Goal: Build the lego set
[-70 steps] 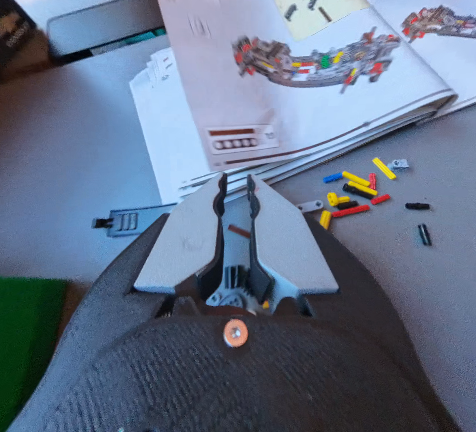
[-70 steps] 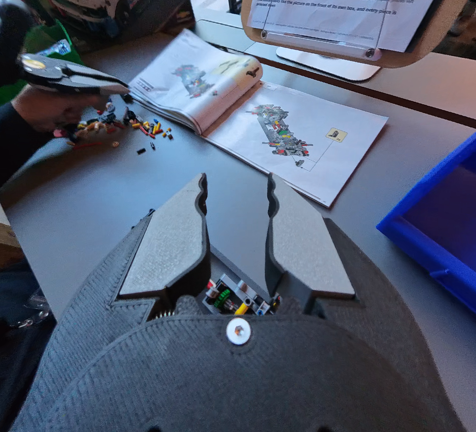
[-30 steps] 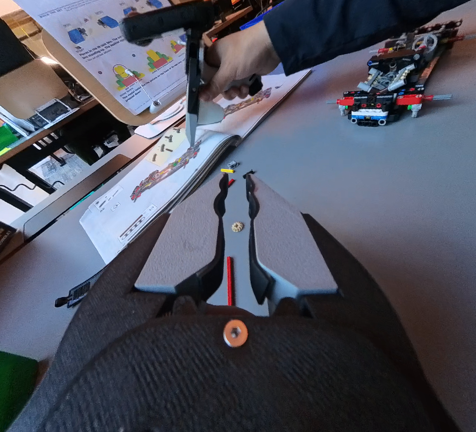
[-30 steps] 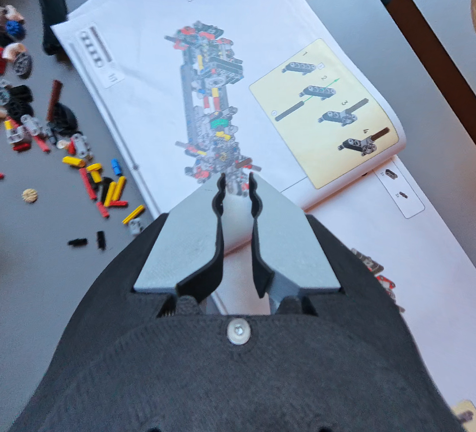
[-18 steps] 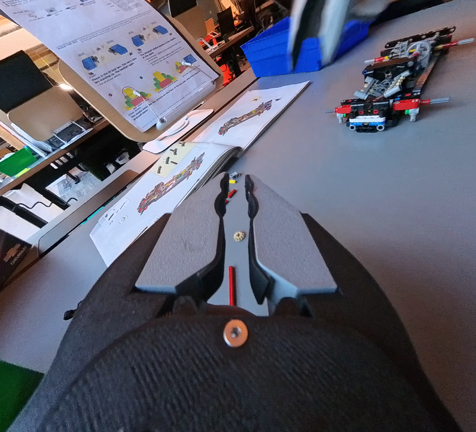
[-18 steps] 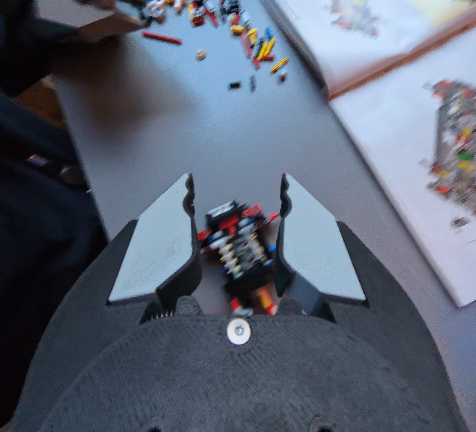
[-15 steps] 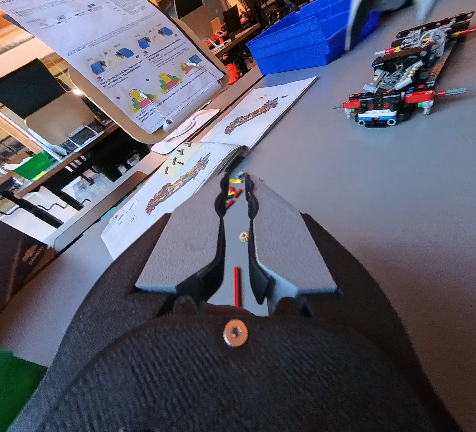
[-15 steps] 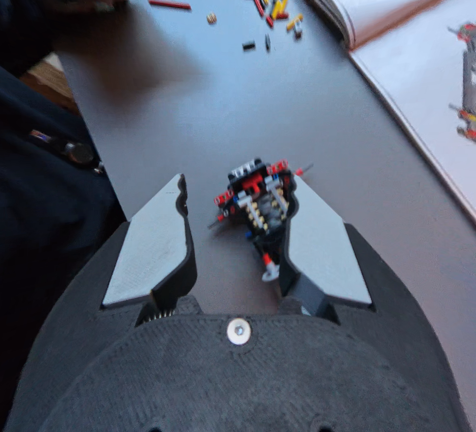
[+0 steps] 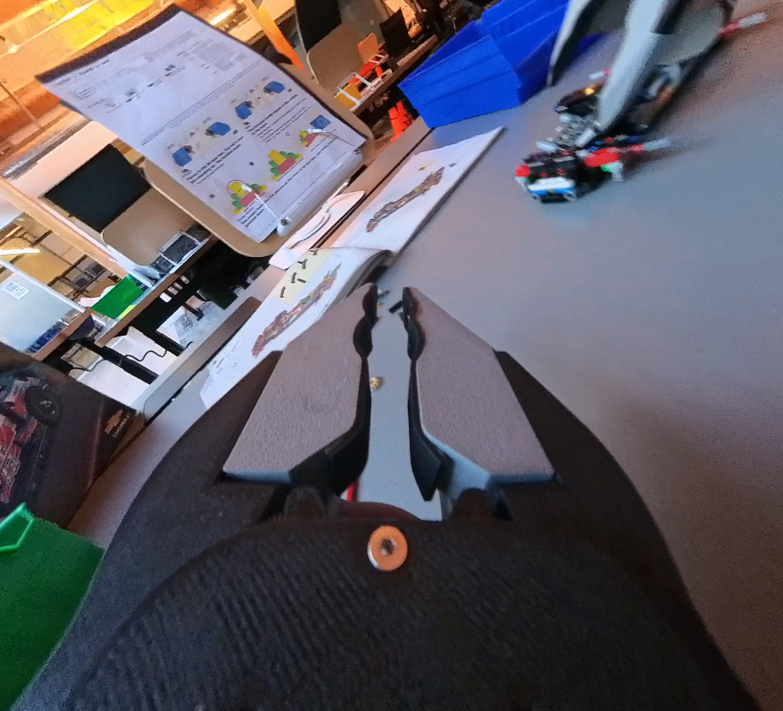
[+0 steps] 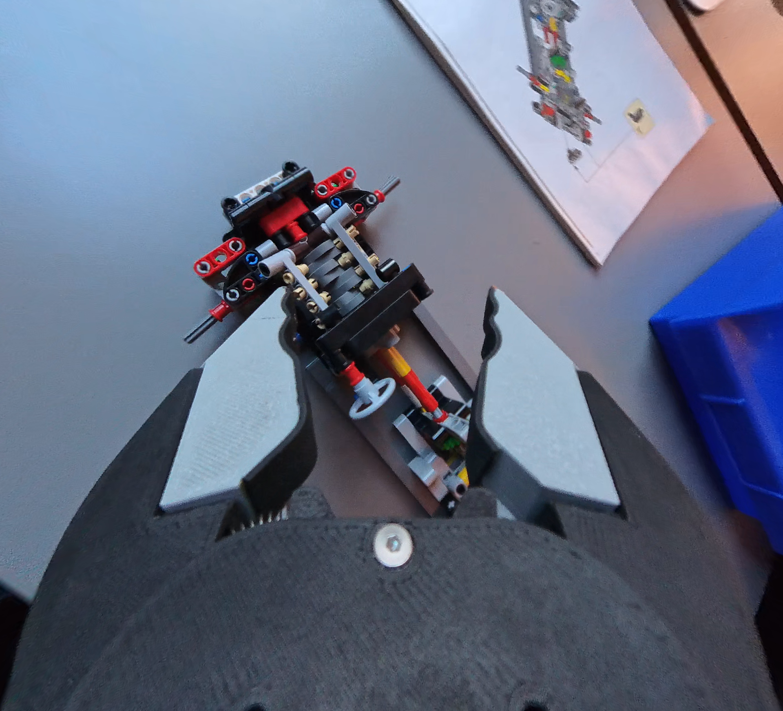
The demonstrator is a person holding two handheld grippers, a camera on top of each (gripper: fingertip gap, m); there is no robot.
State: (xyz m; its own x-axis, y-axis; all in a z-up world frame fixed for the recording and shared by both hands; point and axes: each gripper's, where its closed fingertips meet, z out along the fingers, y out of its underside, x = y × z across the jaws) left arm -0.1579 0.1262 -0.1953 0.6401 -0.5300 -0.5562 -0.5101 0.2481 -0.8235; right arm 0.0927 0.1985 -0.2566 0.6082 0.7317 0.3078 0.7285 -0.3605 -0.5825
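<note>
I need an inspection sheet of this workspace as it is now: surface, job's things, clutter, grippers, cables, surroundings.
Surface: grey table, matte.
Job's things: partly built toy-brick car chassis, black, grey and red, on the table; open building-instruction booklet.
Clutter: small tan gear; red rod; tiny black pins.
Grippers: right gripper open wide, straddling the chassis, right pad clear of it; left gripper narrowly open, holding nothing.
Cables: black cable beyond the table.
Surroundings: blue plastic bins; printed sheet on a stand; green bin.
</note>
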